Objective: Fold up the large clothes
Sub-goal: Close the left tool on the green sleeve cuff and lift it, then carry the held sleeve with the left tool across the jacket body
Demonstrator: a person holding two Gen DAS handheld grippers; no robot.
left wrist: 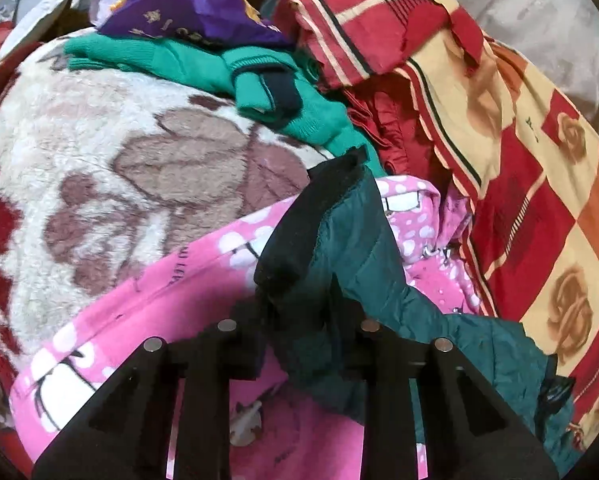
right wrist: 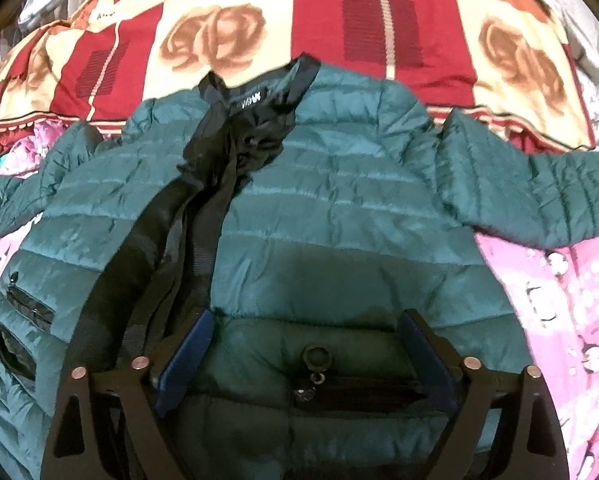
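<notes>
A dark green quilted jacket (right wrist: 339, 208) lies front up on the bed, collar away from me, black lining and zipper strip showing down its open front, sleeves spread to both sides. My right gripper (right wrist: 305, 320) is open just above the jacket's lower front, near a zip pocket (right wrist: 319, 392). In the left wrist view my left gripper (left wrist: 299, 304) is shut on the jacket's sleeve (left wrist: 359, 248) near its black cuff and holds it lifted above the pink sheet (left wrist: 159, 312).
A pink cartoon-print sheet (right wrist: 559, 300) lies under the jacket. A red and cream rose-print quilt (right wrist: 299, 12) lies beyond the collar. A fluffy white and red blanket (left wrist: 99, 152), a green knit garment (left wrist: 299, 100) and a purple bag (left wrist: 187, 4) are piled at left.
</notes>
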